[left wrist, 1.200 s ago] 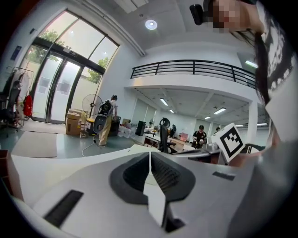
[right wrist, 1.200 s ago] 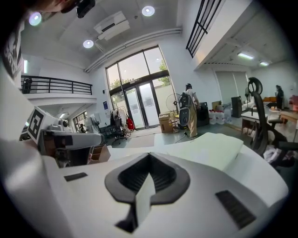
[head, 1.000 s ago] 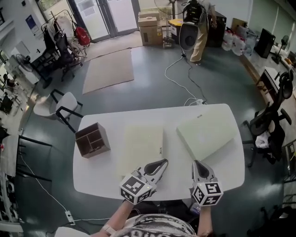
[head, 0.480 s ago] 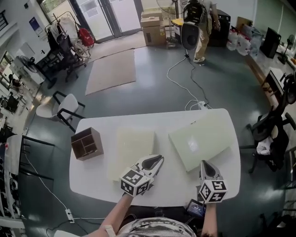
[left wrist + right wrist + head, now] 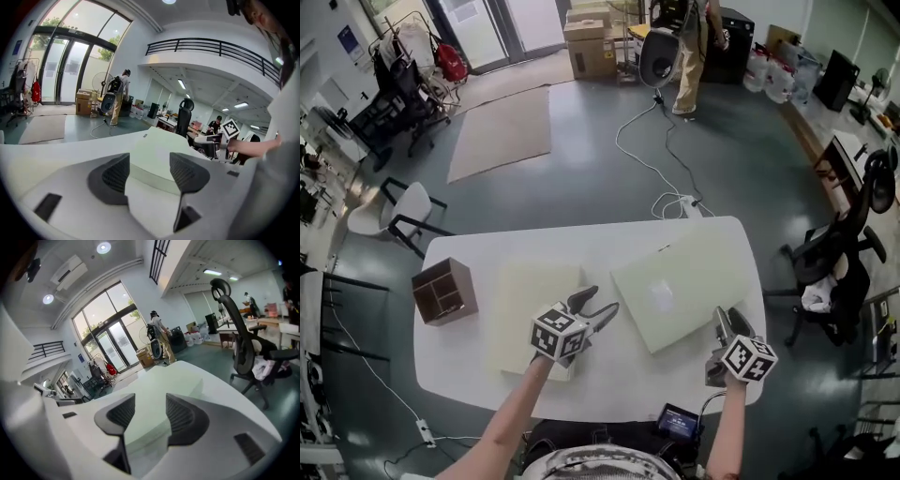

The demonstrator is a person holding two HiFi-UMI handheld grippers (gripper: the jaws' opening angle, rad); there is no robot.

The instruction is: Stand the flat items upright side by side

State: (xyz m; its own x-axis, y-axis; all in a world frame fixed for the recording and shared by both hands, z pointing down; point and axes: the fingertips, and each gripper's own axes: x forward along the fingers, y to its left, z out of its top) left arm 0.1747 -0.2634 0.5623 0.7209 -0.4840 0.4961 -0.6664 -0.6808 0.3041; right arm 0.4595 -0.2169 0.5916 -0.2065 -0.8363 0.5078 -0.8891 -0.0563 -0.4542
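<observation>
Plainly, nothing is gripped yet. The jaws of the left gripper (image 5: pixel 149 169) have just been opened partway, and only a pale-green flat rectangular board (image 5: pixel 675 281) is framed beyond them. Those of the right gripper (image 5: pixel 151 414), likewise just parted, are held at that board's near edge without pressing it. A cream flat rectangular board (image 5: pixel 520 309) is laid toward the white table's (image 5: pixel 609 239) left edge. Both are yet to be stood upright.
</observation>
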